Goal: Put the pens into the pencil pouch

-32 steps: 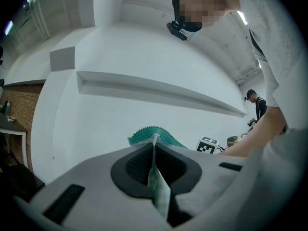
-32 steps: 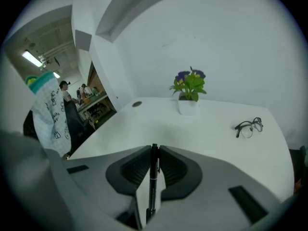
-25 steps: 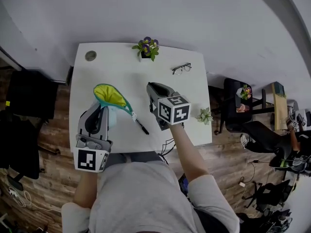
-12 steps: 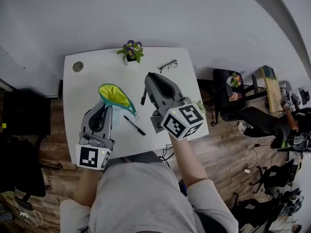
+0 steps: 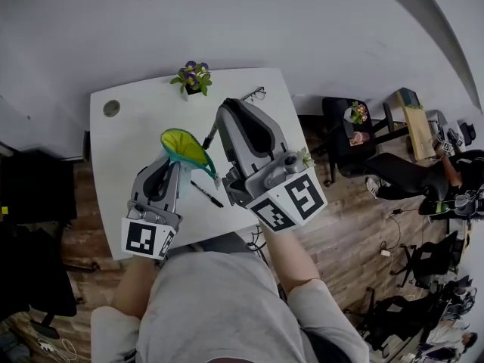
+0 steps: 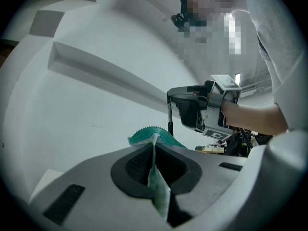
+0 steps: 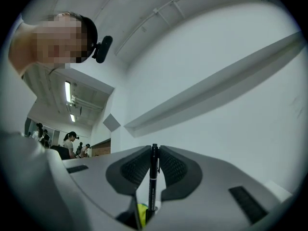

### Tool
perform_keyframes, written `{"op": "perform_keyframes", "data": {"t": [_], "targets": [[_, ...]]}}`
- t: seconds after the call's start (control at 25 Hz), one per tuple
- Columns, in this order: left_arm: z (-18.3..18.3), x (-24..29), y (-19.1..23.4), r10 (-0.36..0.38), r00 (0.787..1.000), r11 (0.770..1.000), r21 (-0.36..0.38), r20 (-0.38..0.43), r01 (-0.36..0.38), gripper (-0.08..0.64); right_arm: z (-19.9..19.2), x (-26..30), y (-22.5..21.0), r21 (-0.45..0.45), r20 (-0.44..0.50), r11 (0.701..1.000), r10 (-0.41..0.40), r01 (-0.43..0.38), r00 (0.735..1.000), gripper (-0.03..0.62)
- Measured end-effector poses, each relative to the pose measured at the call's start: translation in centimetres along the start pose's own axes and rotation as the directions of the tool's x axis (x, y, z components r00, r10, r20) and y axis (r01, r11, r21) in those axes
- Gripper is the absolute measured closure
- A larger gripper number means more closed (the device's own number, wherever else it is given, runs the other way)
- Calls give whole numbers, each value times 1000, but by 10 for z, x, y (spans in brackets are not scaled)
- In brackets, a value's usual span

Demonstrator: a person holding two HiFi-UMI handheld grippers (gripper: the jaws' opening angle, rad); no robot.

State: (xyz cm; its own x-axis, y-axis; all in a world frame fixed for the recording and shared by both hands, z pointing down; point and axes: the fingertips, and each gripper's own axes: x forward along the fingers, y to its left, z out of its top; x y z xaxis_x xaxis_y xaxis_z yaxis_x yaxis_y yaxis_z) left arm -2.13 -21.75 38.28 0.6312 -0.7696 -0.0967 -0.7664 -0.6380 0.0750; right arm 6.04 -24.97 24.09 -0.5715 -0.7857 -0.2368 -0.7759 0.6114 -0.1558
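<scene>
Left claw (image 5: 176, 166): jaws pinched together on the rim of the teal fabric pencil pouch with yellow lining (image 5: 184, 147). The left gripper view shows the cloth (image 6: 155, 186) squeezed flat between the left claw (image 6: 154, 150) pads. The pouch is held up off the white rectangular surface (image 5: 128, 150), mouth gaping.

Right claw (image 5: 220, 118): closed on a slim black clip pen (image 5: 209, 136), gripped near its top end. The pen hangs roughly upright and its lower end is at the pouch mouth. Can't tell if the tip is inside. The right gripper view confirms the pen (image 7: 152, 186) clamped in the right claw (image 7: 154, 153).

A second black pen (image 5: 206, 194) lies flat on the surface between the two claws, near the front edge.

Further back on the surface:
- small green succulent (image 5: 305, 156) at the right edge
- round grey cable grommet (image 5: 112, 108) at the far left corner
- black-framed glasses (image 5: 254, 94) at the far right
- white pot of purple flowers (image 5: 190, 77) at the far edge

Room:
- wood-plank floor (image 5: 355, 203)
- black cabinet (image 5: 34, 195) on the left
- black low stand (image 5: 340, 131) with another potted plant on the right
- plain white wall (image 5: 227, 21) behind
- ceiling strip lights (image 7: 67, 91) in the right gripper view

Markings: the left marker cube (image 5: 147, 238) and the right marker cube (image 5: 291, 203) carry black-and-white square codes. The white print on the held pen's barrel is too small to read.
</scene>
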Motion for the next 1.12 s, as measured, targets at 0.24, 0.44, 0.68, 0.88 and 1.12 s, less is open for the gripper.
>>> {"op": "perform_keyframes", "data": {"t": [0.24,0.44,0.68,0.88,1.12], "targets": [[2,3,-6,-32,999,999,-9,10,32,526,5,1,17,25,79,998,57,-59,995,522],[10,3,-10,-49,998,999,-16,34,49,526,-8,4,22,88,82,991,88,-96,993,520],[21,2,-7,-47,997,999,-23,69,49,526,-33,10,33,112,-5,982,154,-152,988,520],[30,1,-6,-41,995,999,-25,96,44,526,-47,11,41,91,-79,979,189,-181,979,520],[33,1,-4,-34,993,999,-37,110,38,526,-52,13,45,68,-122,976,214,-207,969,520]]}}
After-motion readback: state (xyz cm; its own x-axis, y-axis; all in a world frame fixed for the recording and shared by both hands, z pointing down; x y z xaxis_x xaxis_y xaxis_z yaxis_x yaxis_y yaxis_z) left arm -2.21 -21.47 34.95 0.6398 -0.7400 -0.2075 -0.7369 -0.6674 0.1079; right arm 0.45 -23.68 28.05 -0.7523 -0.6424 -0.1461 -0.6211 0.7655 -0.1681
